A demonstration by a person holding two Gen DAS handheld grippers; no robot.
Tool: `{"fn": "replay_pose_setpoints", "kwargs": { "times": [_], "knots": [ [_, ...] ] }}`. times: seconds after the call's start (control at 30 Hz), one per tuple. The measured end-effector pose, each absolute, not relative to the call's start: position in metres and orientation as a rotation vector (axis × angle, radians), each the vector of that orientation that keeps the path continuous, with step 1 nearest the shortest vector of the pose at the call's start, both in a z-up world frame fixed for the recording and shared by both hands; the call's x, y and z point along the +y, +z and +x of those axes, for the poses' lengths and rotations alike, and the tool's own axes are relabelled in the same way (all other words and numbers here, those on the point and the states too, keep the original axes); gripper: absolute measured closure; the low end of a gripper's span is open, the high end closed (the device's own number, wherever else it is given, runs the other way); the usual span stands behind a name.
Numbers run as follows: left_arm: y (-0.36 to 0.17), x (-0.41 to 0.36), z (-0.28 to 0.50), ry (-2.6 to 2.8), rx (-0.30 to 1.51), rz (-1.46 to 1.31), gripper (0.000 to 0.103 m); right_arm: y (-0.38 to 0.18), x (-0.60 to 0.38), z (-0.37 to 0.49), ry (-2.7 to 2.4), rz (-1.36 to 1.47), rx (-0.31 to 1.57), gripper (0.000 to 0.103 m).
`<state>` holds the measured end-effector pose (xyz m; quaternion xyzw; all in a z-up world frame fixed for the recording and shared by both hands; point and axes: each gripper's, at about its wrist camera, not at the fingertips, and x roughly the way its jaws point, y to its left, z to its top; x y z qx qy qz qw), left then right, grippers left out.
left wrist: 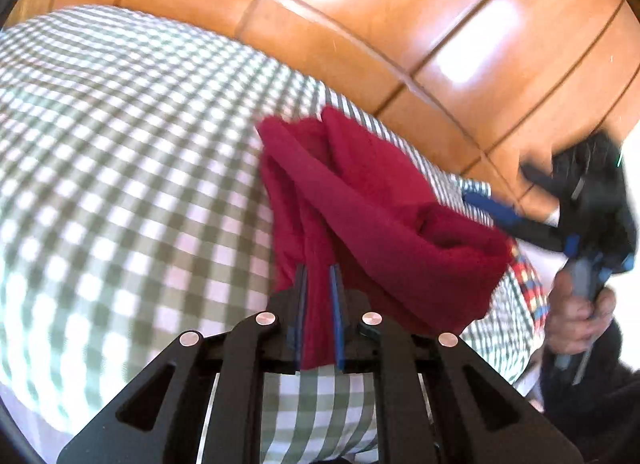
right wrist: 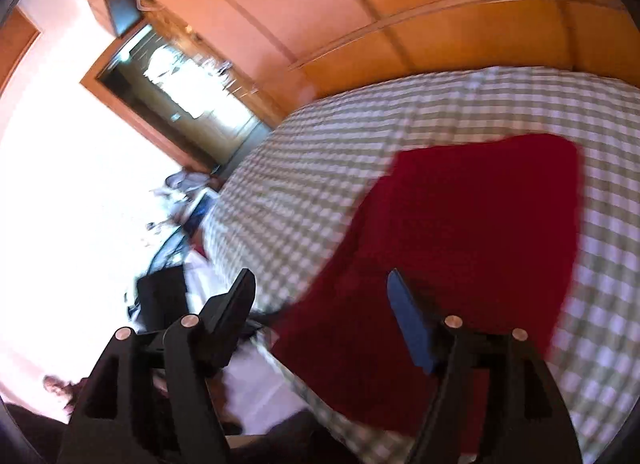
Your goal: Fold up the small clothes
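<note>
A dark red garment (left wrist: 360, 203) hangs bunched over the green and white checked bedcover (left wrist: 120, 143). My left gripper (left wrist: 319, 268) is shut on its near edge and lifts it off the cover. In the right wrist view the same red garment (right wrist: 460, 232) spreads across the checked cover (right wrist: 360, 135). My right gripper (right wrist: 320, 280) is open and empty, just above the garment's near left edge. It also shows in the left wrist view (left wrist: 492, 207), held by a hand at the far right, next to the cloth.
A glossy wooden wardrobe (left wrist: 400, 23) stands right behind the bed. A striped coloured cloth (left wrist: 532, 284) lies at the bed's right edge. In the right wrist view a dark doorway (right wrist: 180, 83) and bright floor with clutter (right wrist: 172, 232) lie left of the bed.
</note>
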<state>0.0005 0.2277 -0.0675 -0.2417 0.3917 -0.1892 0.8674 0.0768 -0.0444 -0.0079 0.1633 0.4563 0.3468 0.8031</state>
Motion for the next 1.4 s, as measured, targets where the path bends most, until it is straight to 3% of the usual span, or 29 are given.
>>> {"fn": "replay_pose_setpoints", "kwargs": {
  "times": [0.1,0.17,0.2,0.23,0.6,0.63,0.67,0.7,0.73,0.87,0.97,1.1,1.2,1.27,1.33,1.4],
  "knots": [
    [-0.047,0.238,-0.011,-0.406,0.766,-0.531,0.094,-0.019,-0.069,0.05,0.615,0.238,0.968,0.033],
    [-0.031,0.239,-0.014,-0.435,0.734,-0.551,0.069,-0.029,-0.083,0.033,0.563,0.168,0.98,0.033],
    [-0.025,0.236,-0.013,-0.447,0.727,-0.566,0.043,-0.035,-0.089,0.026,0.541,0.14,0.988,0.033],
    [-0.017,0.23,-0.011,-0.471,0.72,-0.59,0.041,-0.042,-0.096,0.018,0.522,0.117,0.999,0.033],
    [-0.006,0.149,0.012,-0.555,0.824,-0.416,0.041,-0.098,-0.09,-0.008,0.458,0.007,1.024,0.031],
    [-0.011,0.143,0.015,-0.544,0.84,-0.395,0.045,-0.096,-0.086,-0.009,0.458,-0.001,1.014,0.043],
    [-0.014,0.138,0.018,-0.531,0.852,-0.371,0.054,-0.094,-0.084,-0.009,0.467,-0.011,1.002,0.065],
    [-0.017,0.136,0.018,-0.514,0.857,-0.342,0.076,-0.091,-0.081,-0.01,0.474,-0.025,0.99,0.068],
    [-0.017,0.138,0.018,-0.512,0.854,-0.336,0.086,-0.091,-0.077,-0.009,0.47,-0.042,0.971,0.072],
    [-0.014,0.154,0.001,-0.532,0.772,-0.353,0.096,-0.084,-0.075,-0.02,0.488,-0.085,0.926,0.079],
    [-0.046,0.172,-0.011,-0.493,0.819,-0.42,0.097,-0.098,-0.072,-0.018,0.468,-0.122,0.958,0.081],
    [-0.122,0.181,-0.014,-0.429,0.978,-0.509,0.097,-0.111,-0.069,-0.014,0.453,-0.152,0.979,0.081],
    [-0.12,0.183,-0.018,-0.444,0.959,-0.548,0.097,-0.11,-0.068,-0.013,0.452,-0.154,0.991,0.074],
    [-0.109,0.187,-0.016,-0.455,0.937,-0.559,0.097,-0.107,-0.071,-0.012,0.464,-0.148,1.0,0.053],
    [-0.096,0.191,-0.014,-0.476,0.913,-0.559,0.09,-0.101,-0.075,-0.016,0.484,-0.157,0.993,0.038],
    [-0.081,0.197,-0.01,-0.495,0.876,-0.575,0.077,-0.091,-0.086,-0.02,0.496,-0.159,0.981,0.033]
  ]
}}
